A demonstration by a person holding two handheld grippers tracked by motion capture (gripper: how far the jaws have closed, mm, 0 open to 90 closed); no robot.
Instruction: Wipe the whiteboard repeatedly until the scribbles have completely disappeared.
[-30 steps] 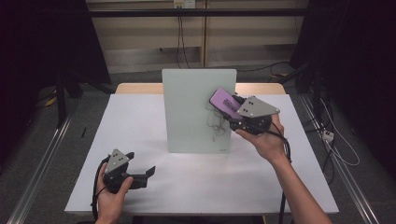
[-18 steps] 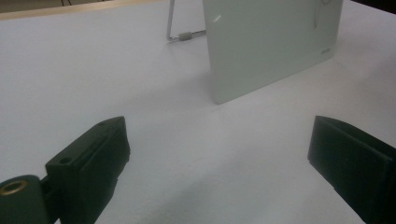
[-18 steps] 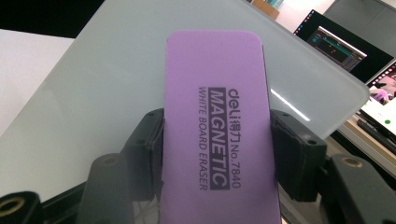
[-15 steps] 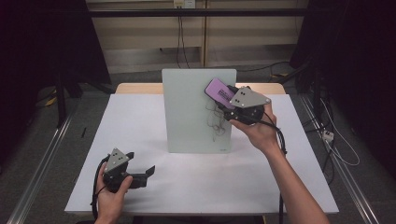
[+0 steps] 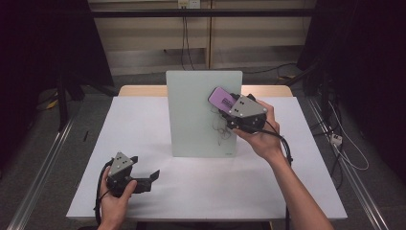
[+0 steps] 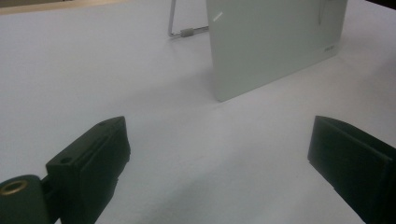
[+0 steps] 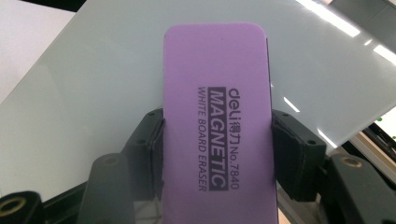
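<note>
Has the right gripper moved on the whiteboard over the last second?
Yes. The right gripper, clamping the purple eraser, went up the whiteboard toward the top edge, then slid back down and right, over the scribbles.

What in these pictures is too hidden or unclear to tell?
- High view: the black scribbles on the pale green upright glass board are too small to read, partly hidden by the right gripper.
- Right gripper view: the purple rectangular foam eraser covers any contact with the board.

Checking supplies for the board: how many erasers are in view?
1. The purple eraser is clamped in the right hand-held gripper, held against the upright whiteboard. Others could be hidden behind the board.
</note>
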